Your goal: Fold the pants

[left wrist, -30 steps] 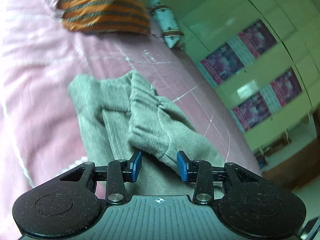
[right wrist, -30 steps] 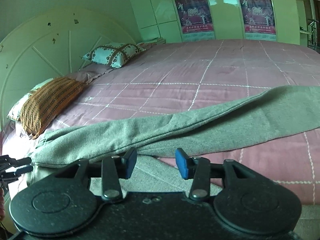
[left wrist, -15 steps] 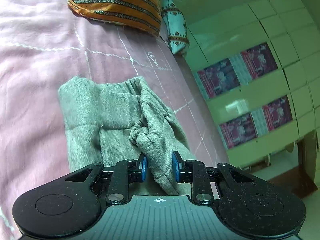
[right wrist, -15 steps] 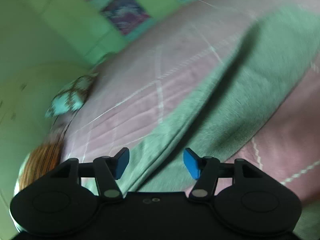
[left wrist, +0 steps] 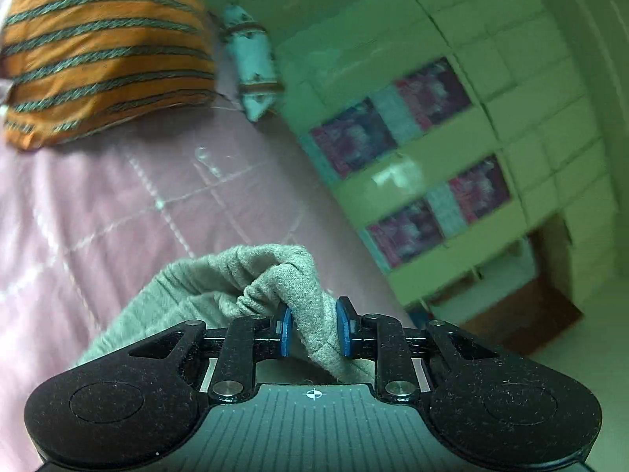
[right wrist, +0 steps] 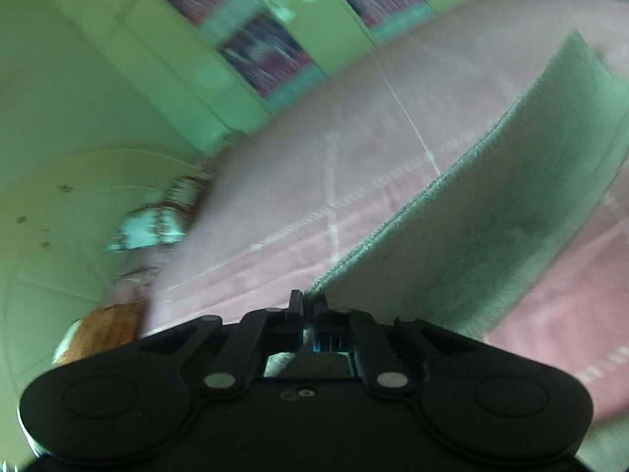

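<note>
Jaws of left gripper (left wrist: 312, 326): clamped on a bunched fold at the waistband end of the grey pants (left wrist: 220, 287), blue pads pressing the cloth from both sides. Jaws of right gripper (right wrist: 308, 306): together, pinching the near edge of the pants' leg (right wrist: 491, 212); how much cloth sits between them cannot be told, view blurred.

Bed (left wrist: 118, 212): pink quilted cover with white stitched lines; carries everything noted here.

Pants: leg runs as a long grey band away from the right gripper across the cover toward upper right of the right wrist view; waistband end is lifted and gathered at the left gripper.

Wardrobe (left wrist: 452, 149): pale green, panelled, with dark red posters on its doors, beyond the bed.

Orange striped pillow (left wrist: 106, 47): at head of bed.

Pale patterned pillow (left wrist: 251, 63): just beside the orange one.
</note>
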The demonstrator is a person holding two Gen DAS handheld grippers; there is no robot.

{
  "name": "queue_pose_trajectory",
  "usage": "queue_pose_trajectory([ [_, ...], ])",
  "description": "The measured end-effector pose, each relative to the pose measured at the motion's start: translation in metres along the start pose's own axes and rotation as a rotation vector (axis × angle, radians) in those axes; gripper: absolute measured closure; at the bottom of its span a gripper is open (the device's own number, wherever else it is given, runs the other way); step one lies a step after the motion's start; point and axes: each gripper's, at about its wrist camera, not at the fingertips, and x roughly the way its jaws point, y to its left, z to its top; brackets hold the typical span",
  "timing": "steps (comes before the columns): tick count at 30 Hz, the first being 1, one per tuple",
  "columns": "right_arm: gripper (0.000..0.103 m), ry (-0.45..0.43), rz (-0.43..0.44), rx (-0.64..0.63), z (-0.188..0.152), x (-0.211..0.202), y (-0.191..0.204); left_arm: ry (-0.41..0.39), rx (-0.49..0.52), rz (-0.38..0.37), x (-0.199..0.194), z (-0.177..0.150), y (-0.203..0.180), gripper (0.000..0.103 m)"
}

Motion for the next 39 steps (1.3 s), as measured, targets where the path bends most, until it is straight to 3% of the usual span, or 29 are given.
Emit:
queue_pose_trajectory([
  [3, 0.103, 0.011, 0.015, -0.05, -0.057, -0.055, 0.006, 0.089, 0.02, 0.066, -0.01, -0.005, 0.027, 0.079],
  [5, 0.103, 0.083, -0.019, -0.019, -0.097, -0.061, -0.007, 0.208, 0.048, 0.223, -0.007, -0.022, 0.055, 0.079],
  [6, 0.103, 0.171, -0.057, -0.005, -0.121, -0.051, -0.017, 0.215, 0.034, 0.23, -0.009, -0.028, 0.066, 0.079],
  [7, 0.103, 0.239, -0.079, 0.008, -0.134, -0.042, -0.024, 0.187, -0.024, 0.189, -0.015, -0.03, 0.075, 0.079],
  [8, 0.103, 0.242, -0.08, 0.031, -0.144, -0.039, -0.035, 0.172, -0.065, 0.177, -0.018, -0.03, 0.078, 0.079],
  [10, 0.101, 0.189, -0.051, 0.121, -0.145, -0.043, -0.047, 0.169, -0.044, 0.196, -0.016, -0.028, 0.07, 0.079],
  [13, 0.09, 0.14, -0.093, 0.183, -0.139, -0.046, -0.049, 0.176, -0.037, 0.21, -0.011, -0.027, 0.063, 0.079],
  [15, 0.092, 0.146, -0.106, 0.231, -0.139, -0.044, -0.053, 0.18, -0.025, 0.226, -0.008, -0.026, 0.059, 0.079],
  [17, 0.101, 0.171, -0.118, 0.249, -0.133, -0.04, -0.056, 0.184, -0.003, 0.249, -0.003, -0.024, 0.052, 0.079],
  [20, 0.103, 0.125, -0.096, 0.207, -0.117, -0.055, -0.039, 0.163, -0.024, 0.169, -0.016, -0.017, 0.048, 0.082],
  [23, 0.103, 0.052, -0.044, 0.186, -0.109, -0.086, -0.02, 0.168, 0.038, 0.121, -0.032, -0.005, 0.036, 0.082],
  [26, 0.103, 0.066, -0.045, 0.162, -0.115, -0.098, -0.022, 0.245, 0.131, 0.201, -0.035, -0.012, 0.039, 0.082],
  [28, 0.103, 0.144, -0.111, 0.105, -0.137, -0.082, -0.03, 0.28, 0.15, 0.259, -0.029, -0.023, 0.05, 0.082],
  [30, 0.103, 0.195, -0.142, 0.145, -0.154, -0.069, -0.044, 0.24, 0.096, 0.246, -0.032, -0.025, 0.054, 0.082],
  [33, 0.103, 0.173, -0.128, 0.168, -0.153, -0.071, -0.045, 0.221, 0.117, 0.241, -0.036, -0.022, 0.044, 0.082],
  [35, 0.103, 0.139, -0.09, 0.139, -0.144, -0.081, -0.033, 0.19, 0.116, 0.193, -0.045, -0.015, 0.037, 0.082],
  [36, 0.103, 0.115, -0.065, 0.124, -0.14, -0.09, -0.029, 0.169, 0.129, 0.192, -0.051, -0.012, 0.033, 0.089],
  [39, 0.103, 0.107, -0.042, 0.109, -0.134, -0.1, -0.024, 0.14, 0.142, 0.215, -0.063, -0.002, 0.034, 0.089],
])
